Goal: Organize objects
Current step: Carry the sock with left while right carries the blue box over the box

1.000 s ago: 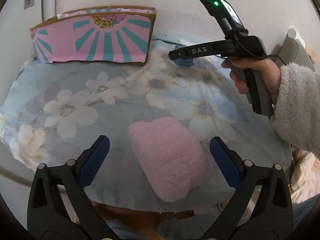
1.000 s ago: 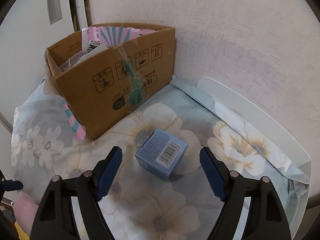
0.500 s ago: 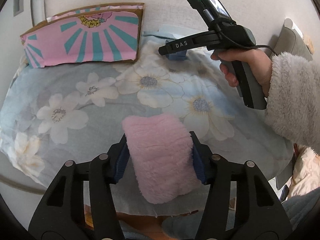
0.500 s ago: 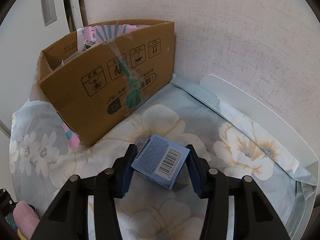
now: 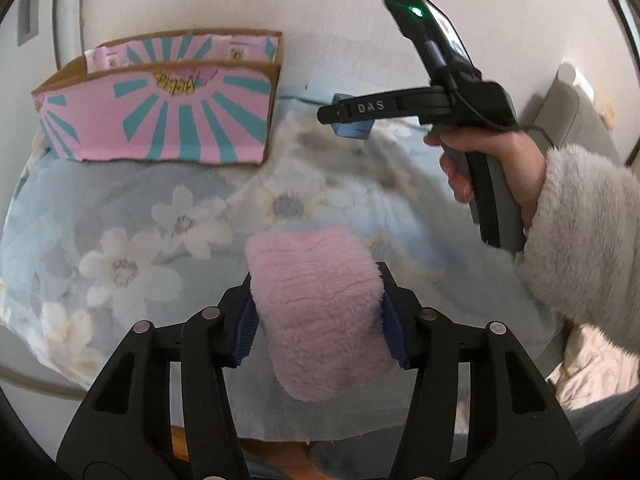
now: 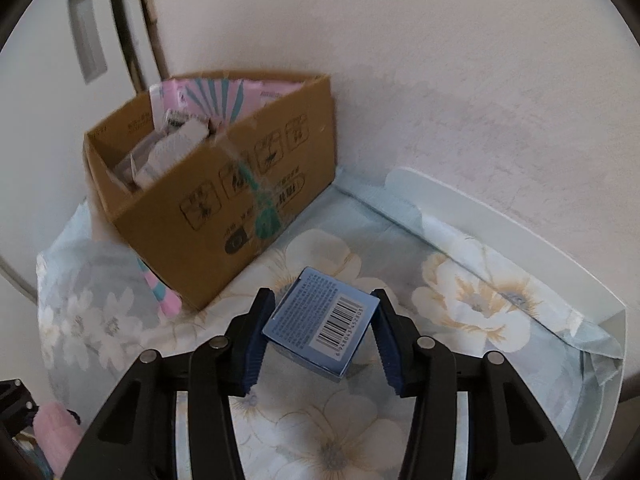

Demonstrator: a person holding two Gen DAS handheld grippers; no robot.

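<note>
The pink pad point(image 5: 320, 312) is fluffy plush; the small blue box point(image 6: 322, 322) is smooth printed card. The cardboard box point(image 6: 224, 208) is matt brown, on thin floral cloth point(image 6: 472, 300), against a rough-textured wall point(image 6: 460, 80).

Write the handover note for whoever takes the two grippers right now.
Left gripper: shut on the pink fluffy roll, near the table's front edge.
Right gripper: shut on the small blue box, barcode up, above the floral cloth.
Cardboard box stands open at the back by the wall, already holding packets.
Done: both items gripped.
Left: probably carry both to the cardboard box and release.
</note>
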